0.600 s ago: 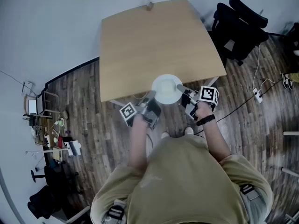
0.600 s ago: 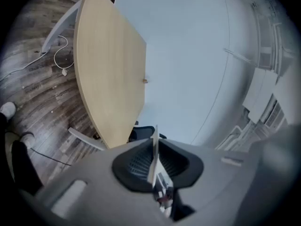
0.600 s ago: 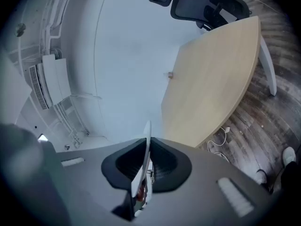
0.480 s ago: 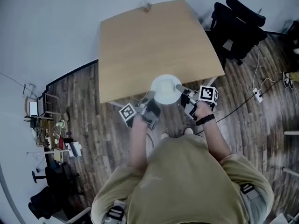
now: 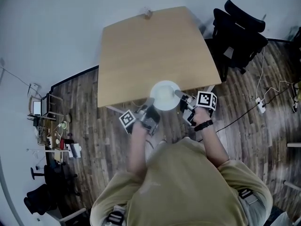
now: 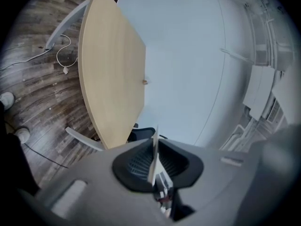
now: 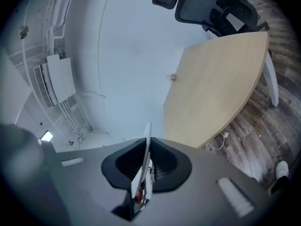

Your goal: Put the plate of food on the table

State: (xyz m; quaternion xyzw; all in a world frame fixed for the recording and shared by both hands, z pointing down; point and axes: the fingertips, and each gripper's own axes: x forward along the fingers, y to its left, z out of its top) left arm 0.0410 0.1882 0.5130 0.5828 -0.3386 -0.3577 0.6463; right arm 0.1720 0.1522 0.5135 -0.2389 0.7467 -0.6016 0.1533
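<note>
A round white plate (image 5: 165, 95) hangs over the near edge of the light wooden table (image 5: 141, 51), held level from both sides. My left gripper (image 5: 151, 102) is shut on its left rim and my right gripper (image 5: 178, 94) on its right rim. In the left gripper view the plate's rim (image 6: 154, 138) stands edge-on, pinched between the dark pads (image 6: 136, 164). The right gripper view shows the same rim (image 7: 146, 142) clamped between the pads (image 7: 162, 166). The food on the plate cannot be made out from above.
A small object (image 5: 148, 13) stands at the table's far edge. Black office chairs (image 5: 237, 32) stand at the table's right corner. A cable and power strip (image 5: 260, 105) lie on the wooden floor at the right. Clutter (image 5: 51, 135) lines the wall at the left.
The head view has shifted a little. The plate and both grippers stay at the table's near edge, with both grips unchanged.
</note>
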